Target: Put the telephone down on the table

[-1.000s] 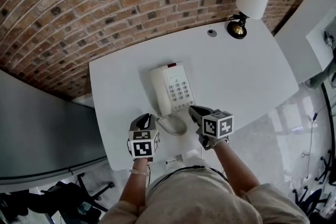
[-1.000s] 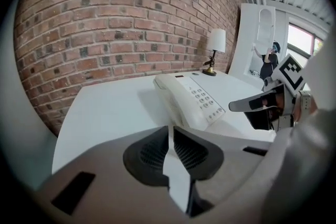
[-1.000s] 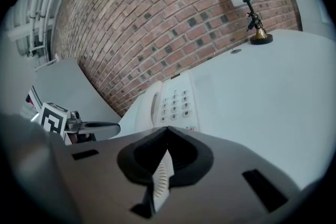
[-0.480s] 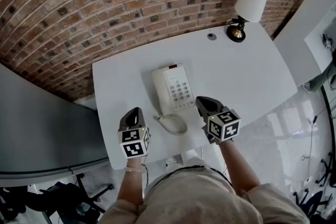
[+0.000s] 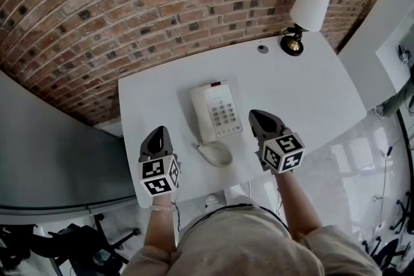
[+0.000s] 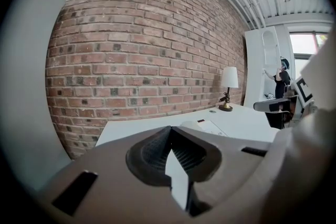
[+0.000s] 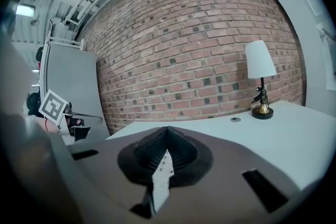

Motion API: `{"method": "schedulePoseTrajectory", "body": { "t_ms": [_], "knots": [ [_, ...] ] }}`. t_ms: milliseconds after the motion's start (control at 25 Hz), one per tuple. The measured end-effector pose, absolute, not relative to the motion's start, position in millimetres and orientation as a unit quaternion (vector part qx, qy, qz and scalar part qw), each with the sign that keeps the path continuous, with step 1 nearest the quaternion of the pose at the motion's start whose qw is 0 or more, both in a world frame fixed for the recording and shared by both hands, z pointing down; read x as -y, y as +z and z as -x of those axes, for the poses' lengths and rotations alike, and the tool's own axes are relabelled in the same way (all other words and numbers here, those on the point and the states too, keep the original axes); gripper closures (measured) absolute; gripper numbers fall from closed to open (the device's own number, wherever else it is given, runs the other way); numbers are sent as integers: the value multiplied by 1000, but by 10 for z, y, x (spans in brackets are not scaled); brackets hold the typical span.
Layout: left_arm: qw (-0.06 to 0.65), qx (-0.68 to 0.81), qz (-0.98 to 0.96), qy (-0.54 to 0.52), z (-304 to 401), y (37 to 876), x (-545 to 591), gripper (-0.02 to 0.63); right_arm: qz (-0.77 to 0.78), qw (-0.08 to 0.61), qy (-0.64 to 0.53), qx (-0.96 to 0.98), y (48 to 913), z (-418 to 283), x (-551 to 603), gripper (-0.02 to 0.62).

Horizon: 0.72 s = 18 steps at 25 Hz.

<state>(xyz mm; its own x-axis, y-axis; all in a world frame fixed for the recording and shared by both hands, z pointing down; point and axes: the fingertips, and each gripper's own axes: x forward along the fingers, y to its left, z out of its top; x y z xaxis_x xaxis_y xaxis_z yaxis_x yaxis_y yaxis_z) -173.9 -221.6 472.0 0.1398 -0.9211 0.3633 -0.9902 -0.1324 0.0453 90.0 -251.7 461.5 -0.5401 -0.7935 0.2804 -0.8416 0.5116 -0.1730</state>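
I have the telephone [image 5: 217,112] lying flat on the white worktop [image 5: 310,87] in the middle of the frame. Its receiver sits along its left side, and its coiled cord [image 5: 217,153] is looped close to the near edge.

The left hand-held gripper [image 5: 158,132] hangs at lower left, over the worktop's near left corner. Its jaws are pressed together on nothing. The right hand-held gripper [image 5: 257,117] sits just right of the telephone's near corner and apart from it. It is likewise pressed together and empty.

There is open white surface between the two tools, broken only by the cord. To the right, a wide bare stretch runs toward the curved right edge. At upper right a lamp [image 5: 307,10] with a white shade stands near the far edge, with a small round disc [image 5: 262,48] just left of its base.

The far edge of the worktop meets a brick wall [image 5: 129,10] that fills the top of the frame. A grey panel [image 5: 52,152] borders the left side. Glossy floor [image 5: 349,158] shows at lower right, and a dark chair base [image 5: 77,245] at lower left.
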Motion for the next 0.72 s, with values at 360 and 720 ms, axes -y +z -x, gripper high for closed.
{"method": "schedulePoseTrajectory", "body": {
  "t_ms": [360,720],
  "knots": [
    [102,664,-736,85,1877,4395,2179,601,-480,55,106,869,4272,-965,2530,591],
    [72,677,-731,48,2002,4072,2116,601,-487,22,73,870,3910,-1058,2530,591]
  ]
}}
